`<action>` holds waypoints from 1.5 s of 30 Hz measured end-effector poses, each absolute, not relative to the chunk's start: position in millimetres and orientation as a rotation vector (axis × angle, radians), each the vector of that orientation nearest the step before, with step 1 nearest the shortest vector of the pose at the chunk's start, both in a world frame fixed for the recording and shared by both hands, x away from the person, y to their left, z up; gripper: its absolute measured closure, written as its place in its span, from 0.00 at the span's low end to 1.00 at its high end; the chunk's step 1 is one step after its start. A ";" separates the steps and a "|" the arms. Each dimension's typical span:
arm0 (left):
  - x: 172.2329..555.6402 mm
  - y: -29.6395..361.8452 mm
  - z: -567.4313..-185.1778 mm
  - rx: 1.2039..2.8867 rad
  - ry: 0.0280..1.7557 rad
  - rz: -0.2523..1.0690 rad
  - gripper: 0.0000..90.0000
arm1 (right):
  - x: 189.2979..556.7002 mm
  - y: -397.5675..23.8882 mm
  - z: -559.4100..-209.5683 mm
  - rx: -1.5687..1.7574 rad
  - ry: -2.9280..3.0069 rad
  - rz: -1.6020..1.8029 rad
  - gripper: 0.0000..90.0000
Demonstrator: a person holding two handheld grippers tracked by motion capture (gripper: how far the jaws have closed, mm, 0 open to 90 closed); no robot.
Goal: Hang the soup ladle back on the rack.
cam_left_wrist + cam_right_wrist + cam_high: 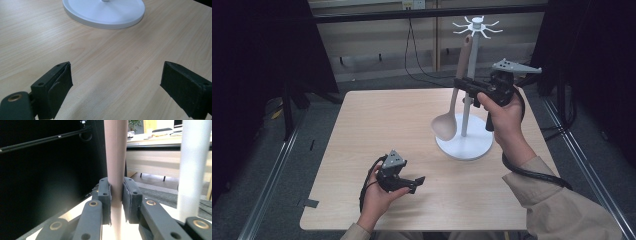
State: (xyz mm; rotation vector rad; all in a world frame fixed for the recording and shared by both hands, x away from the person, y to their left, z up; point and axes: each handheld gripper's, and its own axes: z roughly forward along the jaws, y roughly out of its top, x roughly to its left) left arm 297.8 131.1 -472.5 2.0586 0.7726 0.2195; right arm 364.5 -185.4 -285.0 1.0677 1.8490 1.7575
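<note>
Spoon (455,95) pinched by right claw (460,85) beside stand (464,142); left claw (418,183) spread above bare table (377,120)

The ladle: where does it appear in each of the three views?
High view: ladle right of centre, clamped by the right gripper.
Left gripper view: not in it.
Right gripper view: its handle upright at centre, between the jaws.
Shared landmark: the white stand.

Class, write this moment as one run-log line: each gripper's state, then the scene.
right gripper: shut on spoon handle | left gripper: open, low over table | spoon: upright beside white rack pole, bowl down
</note>
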 end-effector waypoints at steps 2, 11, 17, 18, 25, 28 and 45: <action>297.6 131.1 -473.0 2.062 0.780 0.224 0.11 | 363.1 -187.9 -284.5 1.060 1.850 1.747 0.87; 297.5 129.8 -473.3 2.069 0.771 0.228 0.11 | 358.9 -195.7 -285.0 1.062 1.836 1.751 0.87; 297.7 130.4 -474.2 2.073 0.772 0.227 0.11 | 359.2 -197.8 -286.0 1.053 1.832 1.759 0.87; 297.7 130.5 -474.3 2.073 0.773 0.227 0.11 | 359.3 -197.9 -286.6 1.054 1.830 1.762 0.87; 297.0 130.3 -473.7 2.069 0.774 0.231 0.11 | 360.6 -200.0 -290.7 1.078 1.804 1.776 0.85; 297.2 130.5 -474.2 2.076 0.772 0.236 0.11 | 359.9 -200.9 -291.5 1.078 1.797 1.778 0.85; 296.8 128.2 -474.2 2.083 0.767 0.234 0.11 | 358.6 -206.2 -295.2 1.101 1.752 1.794 0.76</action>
